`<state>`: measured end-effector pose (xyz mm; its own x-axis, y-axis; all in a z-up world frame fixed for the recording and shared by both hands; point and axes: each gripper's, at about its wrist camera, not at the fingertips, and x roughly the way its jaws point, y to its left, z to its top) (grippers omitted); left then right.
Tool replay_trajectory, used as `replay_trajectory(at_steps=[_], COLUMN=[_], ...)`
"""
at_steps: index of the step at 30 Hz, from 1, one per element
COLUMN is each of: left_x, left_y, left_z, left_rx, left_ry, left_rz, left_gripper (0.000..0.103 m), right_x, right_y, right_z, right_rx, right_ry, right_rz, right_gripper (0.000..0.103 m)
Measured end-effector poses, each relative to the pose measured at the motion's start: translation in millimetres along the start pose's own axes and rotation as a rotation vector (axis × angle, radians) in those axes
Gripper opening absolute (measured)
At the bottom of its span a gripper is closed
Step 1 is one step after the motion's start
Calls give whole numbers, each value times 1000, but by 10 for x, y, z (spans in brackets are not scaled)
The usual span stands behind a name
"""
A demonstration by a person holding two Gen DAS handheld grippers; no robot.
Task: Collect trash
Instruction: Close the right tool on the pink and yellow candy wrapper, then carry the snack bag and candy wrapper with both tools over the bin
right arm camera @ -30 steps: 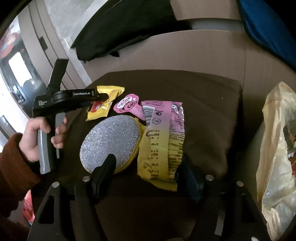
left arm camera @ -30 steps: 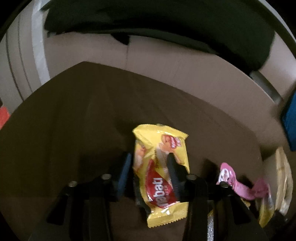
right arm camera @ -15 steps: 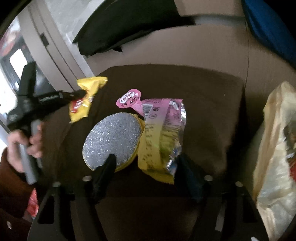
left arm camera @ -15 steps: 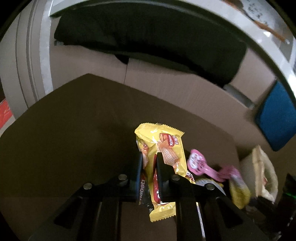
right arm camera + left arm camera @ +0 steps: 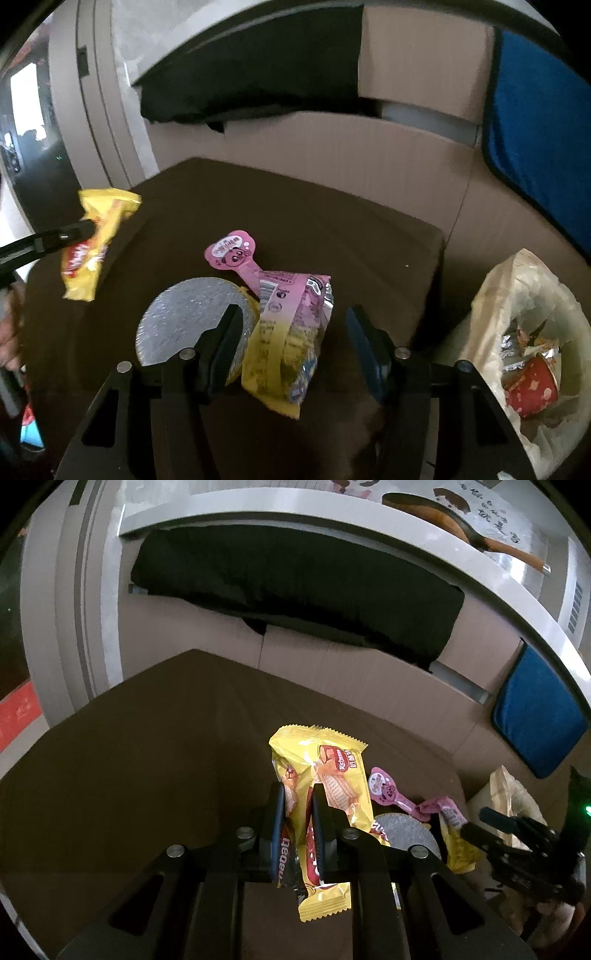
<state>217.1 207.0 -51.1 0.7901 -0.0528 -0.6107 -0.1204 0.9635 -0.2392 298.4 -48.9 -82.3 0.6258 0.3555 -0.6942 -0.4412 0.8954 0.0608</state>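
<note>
Left wrist view: the left gripper (image 5: 298,805) is clamped on one crinkled yellow snack wrapper with a red label (image 5: 321,775), held clear above the dark brown cushioned surface (image 5: 147,757); its lower end hangs below the fingers. Right wrist view: the right gripper (image 5: 291,332) stands spread wide, holding nothing, with one pink-and-yellow foil snack bag (image 5: 288,332) lying on the surface between its fingers; whether either finger touches the bag cannot be told. Just beside that bag lies one round silver glitter disc with a yellow rim (image 5: 188,317), partly covered by the left finger, and one pink tab-shaped label with a cartoon face (image 5: 231,254) overlaps the bag's far end. Only the right wrist view shows the inside of the one translucent plastic trash bag (image 5: 517,280) at the surface's right edge, holding foil scraps and one red cup; the left view shows merely its rim. Behind stand brown cardboard panels (image 5: 332,144), one black cloth (image 5: 295,579) and one blue pad (image 5: 535,716), the latter cut off in the right view.
</note>
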Motion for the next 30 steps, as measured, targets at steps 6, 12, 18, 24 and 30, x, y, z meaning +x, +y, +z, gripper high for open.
replay_trajectory(at_steps=[6, 12, 18, 24, 30], left_x=[-67, -193, -501, -889, -1266], left_y=[7, 0, -256, -605, -1072], left_z=[-69, -89, -31, 47, 162], left_rx=[5, 0, 66, 154, 252], left_ry=[-2, -20, -100, -204, -324], left_rz=[12, 13, 2, -11, -41], left_gripper=[15, 15, 15, 15, 15], right_x=[312, 19, -518, -976, -1520], right_y=[71, 71, 91, 91, 2], right_z=[27, 72, 185, 285, 360], right_rx=[-36, -15, -15, -18, -48], right_ry=[87, 21, -92, -192, -316], right_rz=[-62, 4, 45, 56, 5], right_gripper=[31, 19, 19, 19, 19])
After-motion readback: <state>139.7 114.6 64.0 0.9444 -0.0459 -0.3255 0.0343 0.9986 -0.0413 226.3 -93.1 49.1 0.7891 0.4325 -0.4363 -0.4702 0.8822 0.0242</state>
